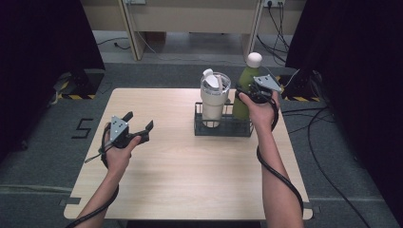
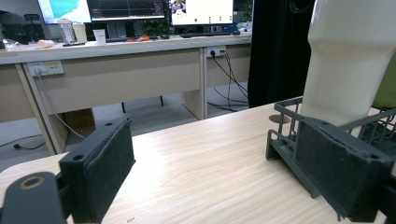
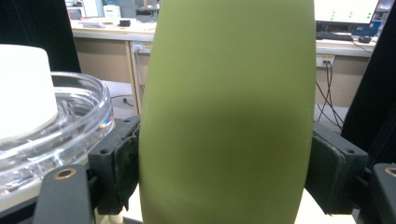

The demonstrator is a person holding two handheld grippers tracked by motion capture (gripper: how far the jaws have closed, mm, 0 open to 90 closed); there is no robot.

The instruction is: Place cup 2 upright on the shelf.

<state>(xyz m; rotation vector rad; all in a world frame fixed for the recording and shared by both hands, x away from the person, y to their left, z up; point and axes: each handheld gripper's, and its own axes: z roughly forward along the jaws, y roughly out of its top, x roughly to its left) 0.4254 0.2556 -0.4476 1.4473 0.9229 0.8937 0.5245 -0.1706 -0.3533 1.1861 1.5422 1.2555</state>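
A green bottle [image 1: 245, 85] with a white cap stands with its lower end inside the dark wire rack [image 1: 223, 129] at the table's far right. My right gripper [image 1: 251, 91] is shut on the bottle's body; in the right gripper view both pads [image 3: 119, 163] press against the bottle's green sides [image 3: 229, 107]. A white tumbler [image 1: 212, 99] with a clear lid stands in the rack's left half, and its lid [image 3: 70, 116] lies just left of the bottle. My left gripper [image 1: 139, 125] hovers over the table's left side, open and holding nothing [image 2: 219, 179]. Ahead of it are the rack [image 2: 286, 135] and the tumbler [image 2: 350, 60].
The light wooden table [image 1: 190, 171] has bare surface across its middle and front. Cables trail over the floor to the right of the table [image 1: 328, 142]. A long desk [image 2: 116, 70] with monitors stands beyond the far edge.
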